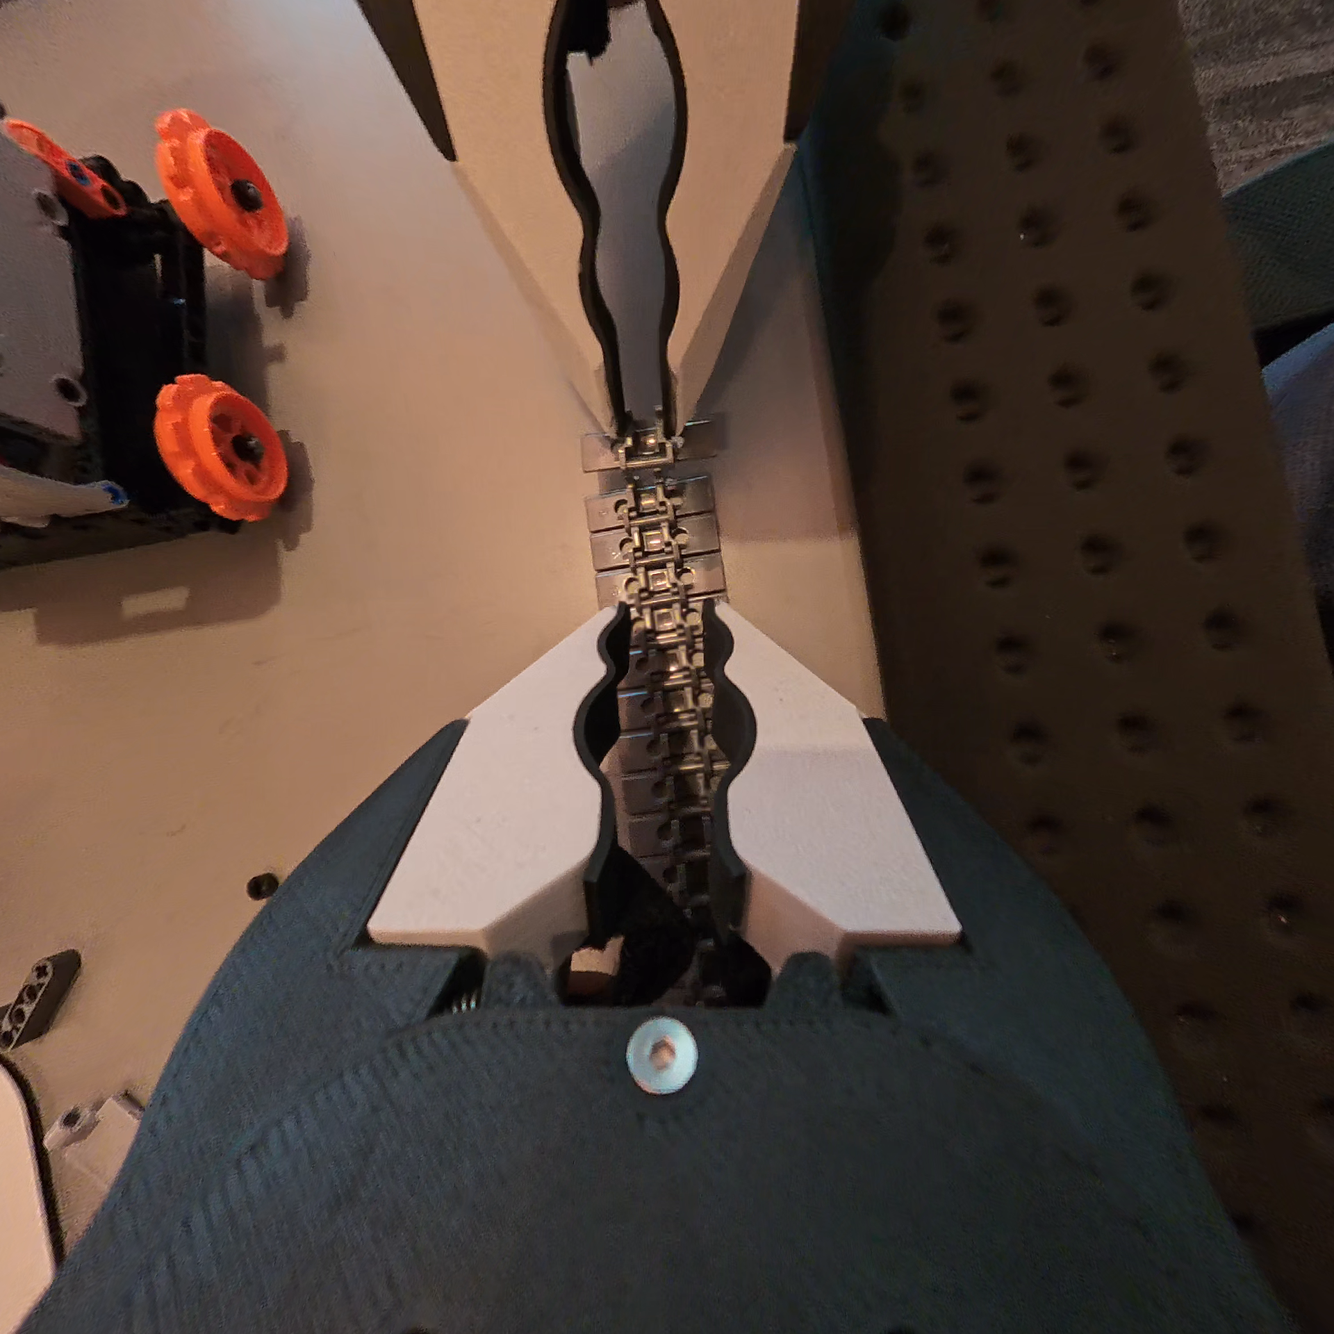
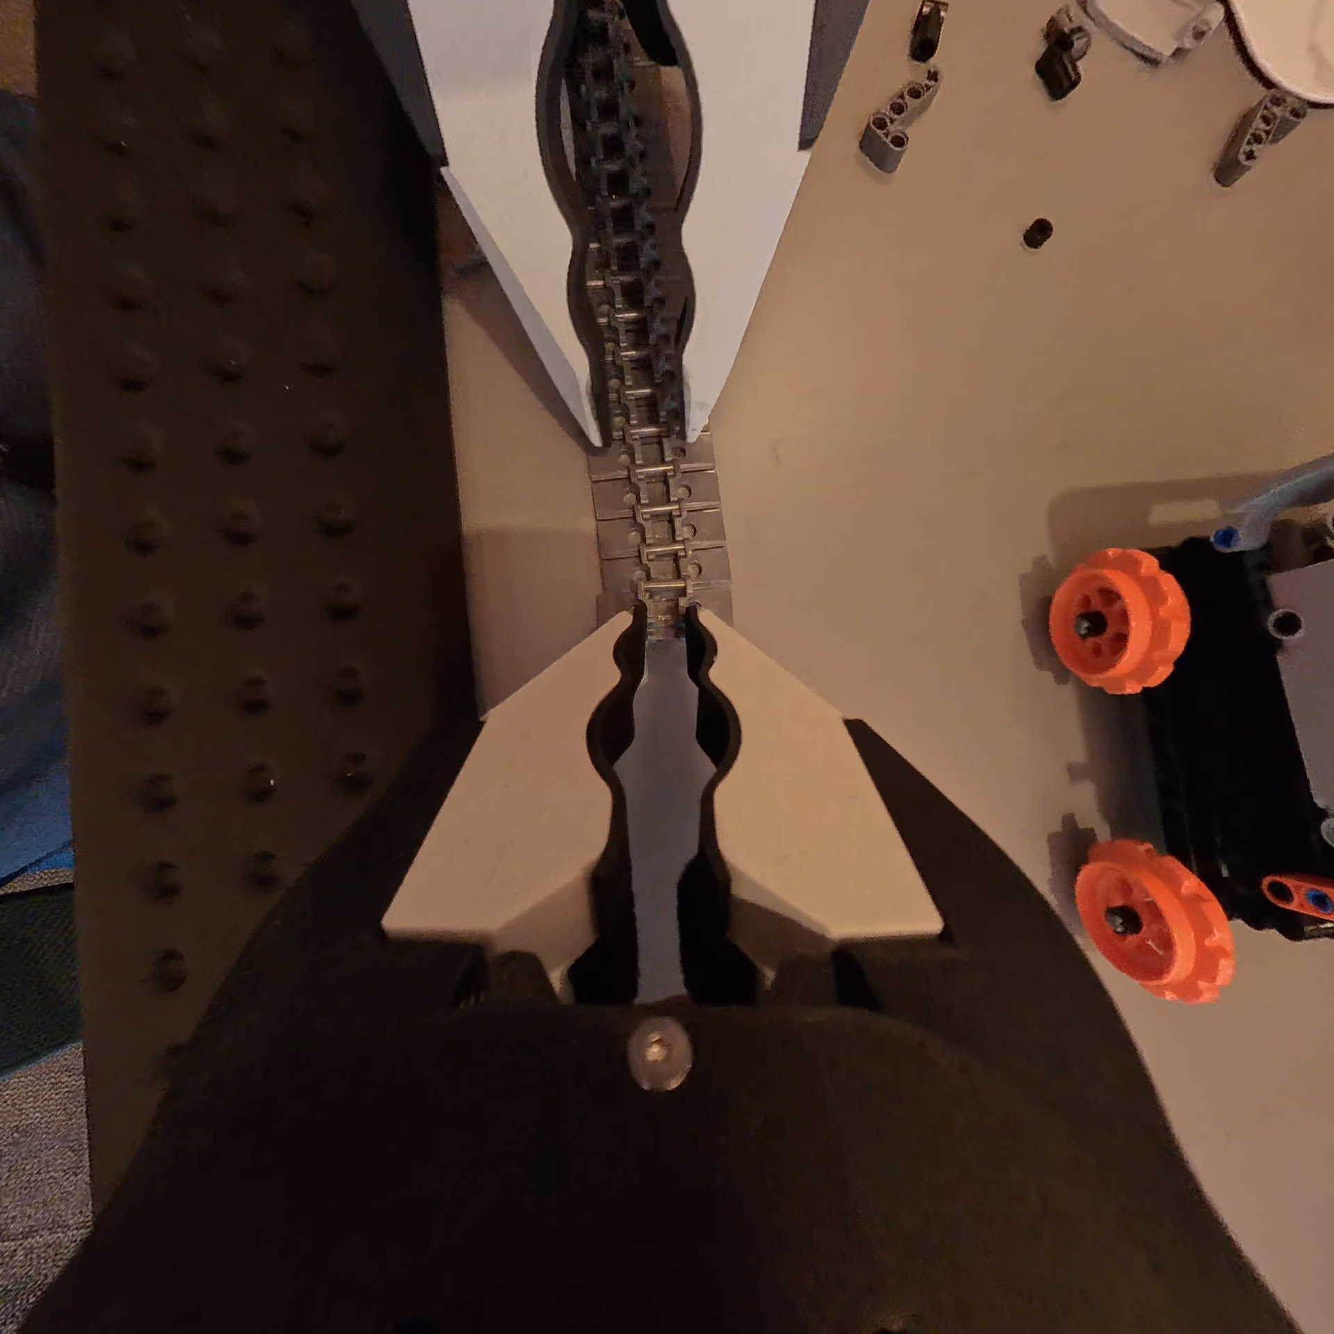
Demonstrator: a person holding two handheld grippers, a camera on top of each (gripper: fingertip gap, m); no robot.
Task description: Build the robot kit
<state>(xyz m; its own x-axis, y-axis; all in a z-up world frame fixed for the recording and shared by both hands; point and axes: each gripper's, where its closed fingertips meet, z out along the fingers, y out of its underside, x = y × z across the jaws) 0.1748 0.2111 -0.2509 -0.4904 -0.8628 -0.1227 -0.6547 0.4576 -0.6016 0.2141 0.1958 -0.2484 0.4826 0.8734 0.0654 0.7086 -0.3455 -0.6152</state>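
Above the pale table (image 1: 433,505), left gripper (image 1: 660,613) and right gripper (image 2: 663,613), both clamped, stretch grey track chain (image 1: 653,534) between them; orange-wheeled chassis (image 1: 144,346) sits nearby, trackless.

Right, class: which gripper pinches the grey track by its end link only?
The right gripper: just its fingertips clamp the last link of the track, whereas the left gripper has many links running between its fingers.

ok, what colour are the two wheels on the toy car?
Orange wheels, with black hubs, on a black frame. Clearest in the right wrist view.
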